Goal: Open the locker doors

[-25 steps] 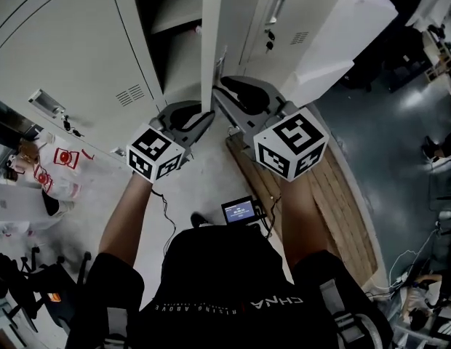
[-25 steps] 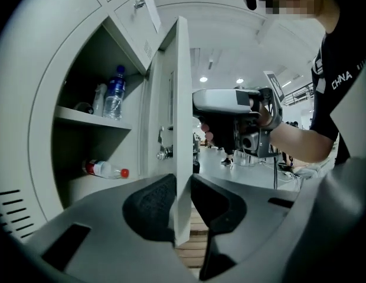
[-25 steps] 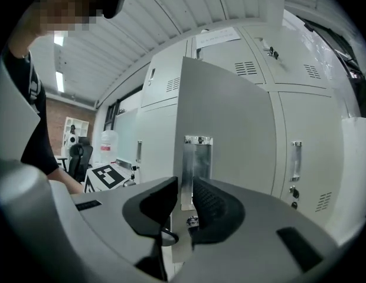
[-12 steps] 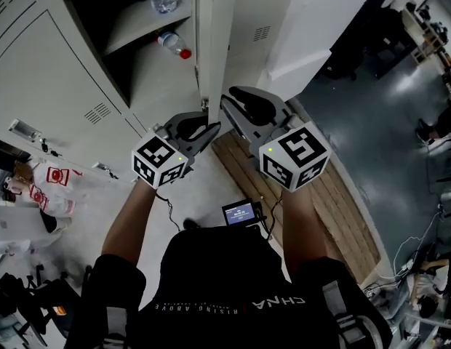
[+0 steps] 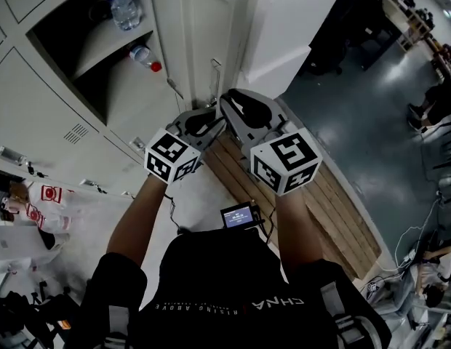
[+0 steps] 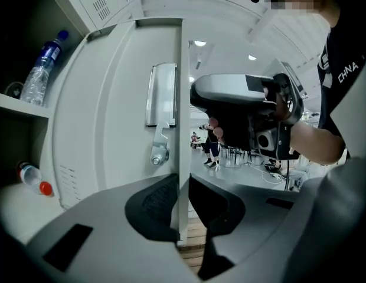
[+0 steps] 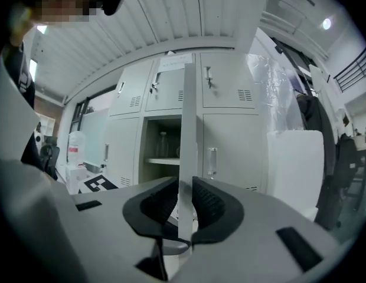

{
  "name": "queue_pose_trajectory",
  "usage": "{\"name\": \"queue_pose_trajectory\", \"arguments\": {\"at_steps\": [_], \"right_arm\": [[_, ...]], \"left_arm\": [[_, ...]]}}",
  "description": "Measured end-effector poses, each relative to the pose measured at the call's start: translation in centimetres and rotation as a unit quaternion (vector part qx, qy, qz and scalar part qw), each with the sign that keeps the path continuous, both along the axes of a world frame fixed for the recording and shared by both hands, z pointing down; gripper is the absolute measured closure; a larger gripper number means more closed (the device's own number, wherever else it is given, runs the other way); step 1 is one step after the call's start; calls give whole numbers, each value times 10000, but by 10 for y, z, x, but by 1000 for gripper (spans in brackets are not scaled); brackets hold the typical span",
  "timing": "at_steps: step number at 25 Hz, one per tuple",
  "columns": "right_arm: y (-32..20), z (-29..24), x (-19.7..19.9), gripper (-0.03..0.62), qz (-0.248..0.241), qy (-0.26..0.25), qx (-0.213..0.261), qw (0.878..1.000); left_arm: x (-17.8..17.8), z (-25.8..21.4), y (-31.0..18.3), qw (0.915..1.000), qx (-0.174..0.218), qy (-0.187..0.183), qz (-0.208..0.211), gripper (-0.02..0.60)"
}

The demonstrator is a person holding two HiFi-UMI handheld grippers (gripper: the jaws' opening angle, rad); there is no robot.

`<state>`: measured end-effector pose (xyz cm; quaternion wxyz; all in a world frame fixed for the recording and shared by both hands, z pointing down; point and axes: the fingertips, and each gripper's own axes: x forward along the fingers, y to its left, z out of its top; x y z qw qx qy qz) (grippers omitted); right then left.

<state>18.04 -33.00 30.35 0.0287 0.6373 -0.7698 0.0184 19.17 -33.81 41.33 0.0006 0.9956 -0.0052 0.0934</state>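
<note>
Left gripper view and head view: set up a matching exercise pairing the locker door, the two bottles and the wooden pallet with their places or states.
Things:
1. locker door
2. blue-capped bottle
3. red-capped bottle
4. wooden pallet

Places or states:
A. lying below the shelf
B. on the floor
C. swung open
D. standing on the shelf

Pairs: 1-C, 2-D, 3-A, 4-B

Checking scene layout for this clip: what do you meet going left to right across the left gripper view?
upright water bottle → door latch → locker door edge → right gripper → person's forearm
</note>
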Motion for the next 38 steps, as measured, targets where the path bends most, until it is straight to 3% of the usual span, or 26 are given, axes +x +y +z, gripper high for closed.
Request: {"name": "queue_pose_trajectory", "arguments": {"at_steps": [5,13,29,38], "right_arm": [[-2,0,29,502,616,-28,45,9981],[-13,3,58,530,1217,105,-60,9925],[-16,5,77,542,1414,97,-170,9898],[-7,4,68,555,1119,72,-201,9935]], "left_arm": [[31,1,-2,10000,51,-73,2,518],[59,2,-8,9999,-67,-148,4,522],[52,-6,-9,9997,206,-128,-49,522],[61,0,-7,9997,142,-198,-71,522]]}}
